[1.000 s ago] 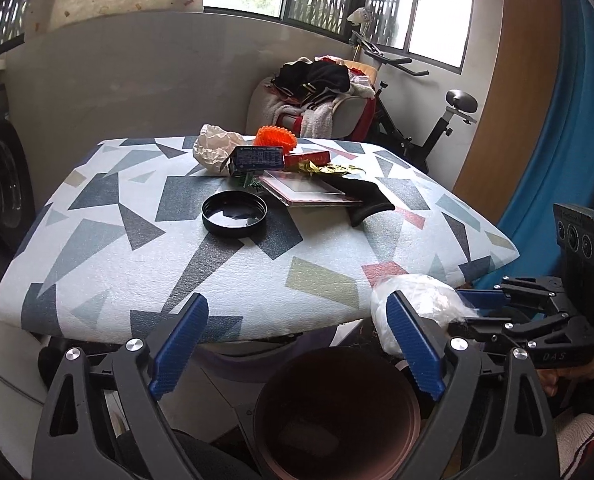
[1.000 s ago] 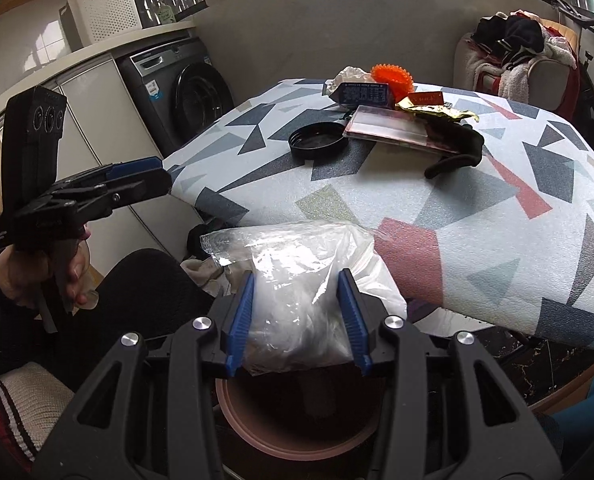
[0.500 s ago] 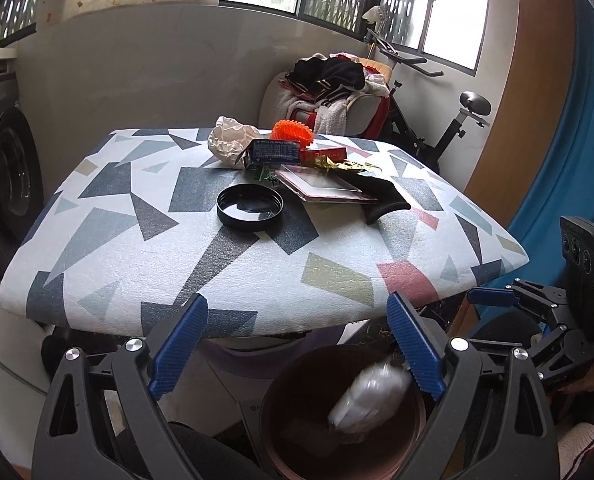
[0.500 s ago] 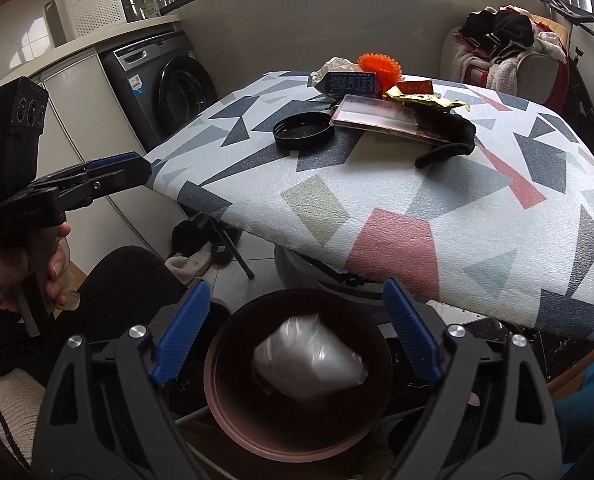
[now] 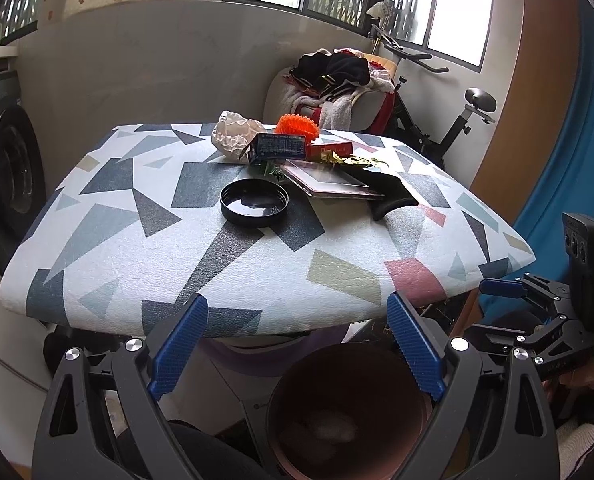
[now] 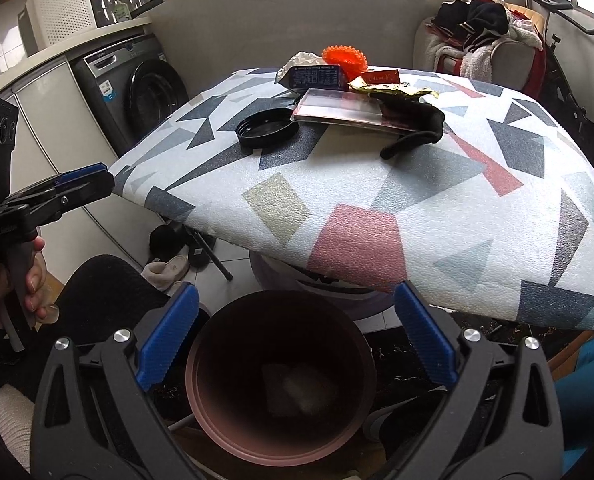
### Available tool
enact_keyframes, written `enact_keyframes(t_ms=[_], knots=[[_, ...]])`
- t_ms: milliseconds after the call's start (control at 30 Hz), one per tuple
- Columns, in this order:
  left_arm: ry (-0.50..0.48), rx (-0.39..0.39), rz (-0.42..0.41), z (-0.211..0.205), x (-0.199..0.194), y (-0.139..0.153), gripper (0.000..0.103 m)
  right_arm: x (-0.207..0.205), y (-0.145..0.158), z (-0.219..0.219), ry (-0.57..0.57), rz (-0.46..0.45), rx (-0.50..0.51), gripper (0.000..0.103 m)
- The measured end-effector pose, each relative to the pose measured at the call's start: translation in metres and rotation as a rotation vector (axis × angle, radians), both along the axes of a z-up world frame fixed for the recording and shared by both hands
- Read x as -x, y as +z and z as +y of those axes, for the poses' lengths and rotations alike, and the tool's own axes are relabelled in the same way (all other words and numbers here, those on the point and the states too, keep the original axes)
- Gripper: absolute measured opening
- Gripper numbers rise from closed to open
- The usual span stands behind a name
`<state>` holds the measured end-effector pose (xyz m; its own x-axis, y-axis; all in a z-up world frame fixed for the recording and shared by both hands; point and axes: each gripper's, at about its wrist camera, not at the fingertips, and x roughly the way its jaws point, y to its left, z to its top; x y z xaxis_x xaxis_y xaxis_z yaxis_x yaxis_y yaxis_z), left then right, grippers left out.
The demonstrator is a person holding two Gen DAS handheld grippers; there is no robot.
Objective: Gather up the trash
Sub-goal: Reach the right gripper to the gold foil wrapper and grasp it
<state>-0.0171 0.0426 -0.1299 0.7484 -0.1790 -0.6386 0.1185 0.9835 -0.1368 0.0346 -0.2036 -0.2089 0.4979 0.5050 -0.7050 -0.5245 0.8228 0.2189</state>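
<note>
A brown round bin [image 6: 281, 392] stands on the floor below the table's near edge; it also shows in the left wrist view [image 5: 349, 412]. A clear plastic bag [image 6: 297, 390] lies at its bottom, pale in the left wrist view [image 5: 331, 426]. My right gripper [image 6: 293, 340] is open and empty above the bin. My left gripper [image 5: 295, 344] is open and empty beside it. On the table lie a black lid [image 5: 254, 203], crumpled paper [image 5: 233, 135], a blue box [image 5: 279, 146], an orange spiky ball [image 5: 297, 125], a red pack [image 5: 331, 148], a flat clear packet [image 5: 329, 180] and a black cloth [image 5: 389, 196].
The table [image 5: 137, 264] has a patterned cover and overhangs the bin. A washing machine [image 6: 145, 92] stands to the left. A chair piled with clothes [image 5: 337, 80] and an exercise bike [image 5: 449, 112] stand behind the table. Slippers [image 6: 169, 268] lie on the floor.
My right gripper opened and let go of the plastic bag, which fell into the bin and settled at the bottom. Both grippers have risen slightly.
</note>
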Motion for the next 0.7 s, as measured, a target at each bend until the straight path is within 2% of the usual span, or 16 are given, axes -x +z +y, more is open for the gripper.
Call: enact_keyframes(t_ms=[300, 367, 400, 433, 600, 700], knots=[[0.019, 0.012, 0.018, 0.006, -0.008, -0.007, 0.089, -0.015, -0.001, -0.006, -0.027, -0.014, 0.025, 0.096], [0.028, 0.018, 0.02, 0.008, -0.011, -0.008, 0.089, -0.025, 0.003, -0.011, -0.029, -0.026, 0.017, 0.093], [0.032, 0.021, 0.021, 0.01, -0.013, -0.008, 0.089, -0.031, 0.006, -0.013, -0.03, -0.033, 0.012, 0.086], [0.036, 0.023, 0.022, 0.011, -0.015, -0.009, 0.089, -0.039, 0.009, -0.015, -0.036, -0.039, 0.013, 0.084], [0.06, 0.046, 0.035, 0.018, -0.025, -0.015, 0.089, -0.088, 0.021, -0.025, -0.098, -0.078, -0.001, 0.08], [0.074, 0.057, 0.043, 0.023, -0.031, -0.019, 0.089, -0.128, 0.027, -0.031, -0.13, -0.061, -0.055, 0.076]])
